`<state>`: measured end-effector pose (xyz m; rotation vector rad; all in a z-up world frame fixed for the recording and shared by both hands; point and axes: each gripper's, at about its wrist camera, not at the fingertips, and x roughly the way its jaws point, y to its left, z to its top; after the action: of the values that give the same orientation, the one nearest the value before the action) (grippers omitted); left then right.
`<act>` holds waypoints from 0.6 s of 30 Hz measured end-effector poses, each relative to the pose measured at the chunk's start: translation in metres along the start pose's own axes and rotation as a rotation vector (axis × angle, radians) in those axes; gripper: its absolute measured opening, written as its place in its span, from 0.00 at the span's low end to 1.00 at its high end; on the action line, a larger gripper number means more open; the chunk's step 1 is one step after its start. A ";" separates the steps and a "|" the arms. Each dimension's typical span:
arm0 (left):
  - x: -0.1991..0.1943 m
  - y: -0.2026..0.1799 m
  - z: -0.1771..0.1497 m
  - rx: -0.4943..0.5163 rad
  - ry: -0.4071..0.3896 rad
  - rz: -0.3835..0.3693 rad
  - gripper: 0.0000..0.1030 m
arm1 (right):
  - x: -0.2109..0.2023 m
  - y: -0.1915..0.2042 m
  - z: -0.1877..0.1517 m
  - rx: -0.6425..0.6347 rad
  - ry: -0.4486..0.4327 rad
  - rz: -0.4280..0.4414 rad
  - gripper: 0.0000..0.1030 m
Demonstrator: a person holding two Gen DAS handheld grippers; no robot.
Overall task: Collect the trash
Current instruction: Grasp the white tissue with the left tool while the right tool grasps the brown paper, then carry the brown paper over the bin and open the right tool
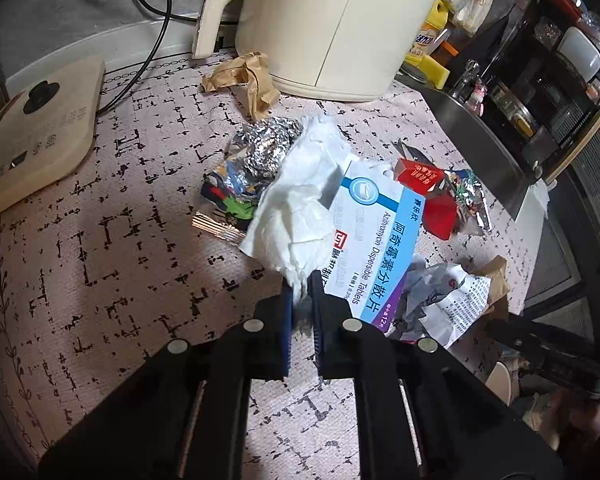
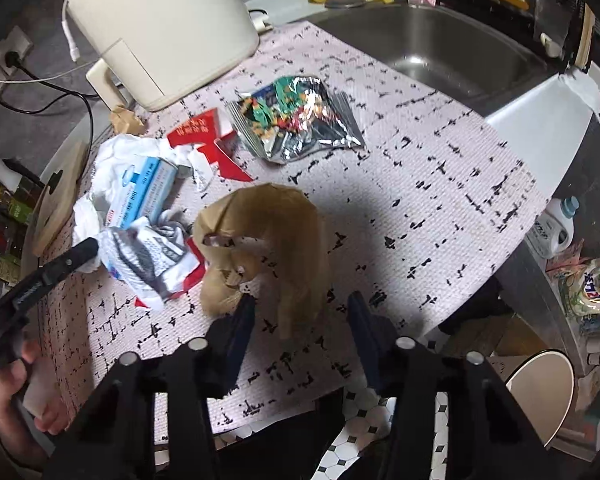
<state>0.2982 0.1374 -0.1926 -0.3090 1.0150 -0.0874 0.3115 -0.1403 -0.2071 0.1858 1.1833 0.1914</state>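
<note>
While the left claw pinches only a corner of the crumpled white tissue, it may tear free; the right claw straddles the crumpled brown paper bag, jaws parted and not yet gripping.

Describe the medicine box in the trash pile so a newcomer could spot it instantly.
Start at the big cream appliance on the patterned mat; the litter heap lies in front of it. The medicine box sits mid-heap, partly under the crumpled white tissue. It alone is a flat white-and-blue carton printed "Azithromycin Dispersible Tablets".
</note>
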 end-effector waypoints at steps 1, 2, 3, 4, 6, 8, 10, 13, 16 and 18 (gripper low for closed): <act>-0.002 0.002 0.001 -0.005 -0.004 -0.009 0.09 | 0.003 0.000 0.001 -0.003 -0.006 -0.002 0.39; -0.005 0.004 0.001 -0.007 -0.011 -0.014 0.09 | 0.005 0.001 0.002 -0.011 -0.015 -0.007 0.34; -0.008 0.005 0.001 -0.009 -0.019 -0.020 0.09 | 0.007 0.002 0.004 -0.019 -0.014 -0.016 0.24; -0.013 0.007 0.001 -0.013 -0.030 -0.028 0.09 | 0.009 0.002 0.006 -0.023 -0.006 -0.014 0.16; -0.020 0.009 0.001 -0.020 -0.049 -0.032 0.09 | 0.012 0.001 0.010 -0.009 0.013 0.010 0.09; -0.030 0.012 0.002 -0.035 -0.074 -0.032 0.09 | 0.009 0.000 0.013 -0.009 0.002 0.020 0.08; -0.039 0.014 0.003 -0.048 -0.102 -0.024 0.09 | 0.006 0.001 0.015 -0.020 -0.009 0.029 0.08; -0.051 0.011 0.005 -0.057 -0.139 -0.011 0.09 | -0.005 0.000 0.018 -0.027 -0.036 0.053 0.08; -0.063 -0.002 0.005 -0.042 -0.175 -0.007 0.09 | -0.024 -0.008 0.015 -0.039 -0.082 0.068 0.08; -0.069 -0.012 0.005 -0.026 -0.197 -0.008 0.09 | -0.033 -0.015 0.015 -0.036 -0.108 0.076 0.08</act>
<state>0.2669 0.1416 -0.1298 -0.3387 0.8199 -0.0495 0.3142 -0.1635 -0.1757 0.2078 1.0657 0.2662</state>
